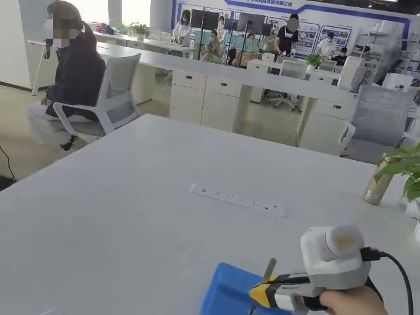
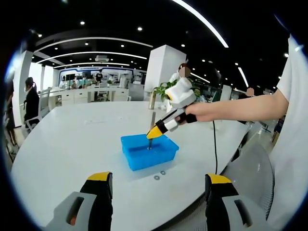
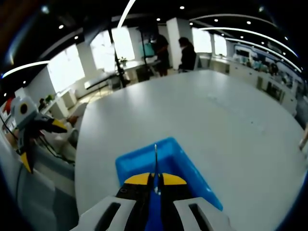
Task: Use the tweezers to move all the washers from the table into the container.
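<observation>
My right gripper point(image 3: 155, 179) is clenched on the tweezers point(image 3: 155, 159), tip in the container point(image 3: 192, 178), likely dropping; next come the washers point(image 2: 163, 172) on the tabletop point(image 2: 72, 144). Left gripper point(image 2: 160, 185) released.

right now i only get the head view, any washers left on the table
observer: two washers lie on the table, just outside the container, on the side toward the left gripper
operator: and the tool tip
observer: the tweezers tip is down inside the container
operator: left gripper busy
observer: no, it's open, holding nothing, back from the container
</observation>
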The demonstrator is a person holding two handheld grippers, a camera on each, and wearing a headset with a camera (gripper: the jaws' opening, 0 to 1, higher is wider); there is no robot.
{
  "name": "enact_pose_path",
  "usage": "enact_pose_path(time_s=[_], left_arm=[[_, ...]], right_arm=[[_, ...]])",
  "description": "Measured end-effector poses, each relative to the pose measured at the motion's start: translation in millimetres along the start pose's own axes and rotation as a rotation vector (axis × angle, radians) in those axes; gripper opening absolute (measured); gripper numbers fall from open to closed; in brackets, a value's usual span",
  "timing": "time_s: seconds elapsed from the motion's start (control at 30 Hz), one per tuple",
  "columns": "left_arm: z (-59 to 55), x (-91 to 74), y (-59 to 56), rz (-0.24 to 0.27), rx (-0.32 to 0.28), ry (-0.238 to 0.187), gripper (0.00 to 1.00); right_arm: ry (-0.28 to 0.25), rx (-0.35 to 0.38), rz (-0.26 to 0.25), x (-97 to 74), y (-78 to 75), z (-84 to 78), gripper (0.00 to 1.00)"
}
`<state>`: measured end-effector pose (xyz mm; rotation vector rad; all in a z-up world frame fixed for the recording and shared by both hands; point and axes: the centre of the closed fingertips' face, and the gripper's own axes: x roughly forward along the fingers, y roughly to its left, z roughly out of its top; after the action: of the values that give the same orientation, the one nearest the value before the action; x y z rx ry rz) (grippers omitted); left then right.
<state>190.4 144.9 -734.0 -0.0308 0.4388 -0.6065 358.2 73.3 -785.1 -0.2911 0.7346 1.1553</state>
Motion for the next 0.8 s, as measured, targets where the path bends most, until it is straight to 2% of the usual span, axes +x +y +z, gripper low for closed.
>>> enact_pose_path(time_s=[0.17,0.43,0.8], left_arm=[[1.5,-0.1,-0.6,-0.002,0.005,-0.001,0.8],[2.1,0.1,-1.5,-0.004,0.004,-0.006,0.8],[4.2,-1.7,1.3,0.006,-0.001,-0.015,0.81]], right_arm=[[0.026,0.011,-0.003,5.6,-14.0,-10.5,0.03],[0.046,0.049,-0.009,11.1,-19.3,-21.3,0.03],[0.059,0.043,-0.017,17.3,-21.4,-24.8,0.03]])
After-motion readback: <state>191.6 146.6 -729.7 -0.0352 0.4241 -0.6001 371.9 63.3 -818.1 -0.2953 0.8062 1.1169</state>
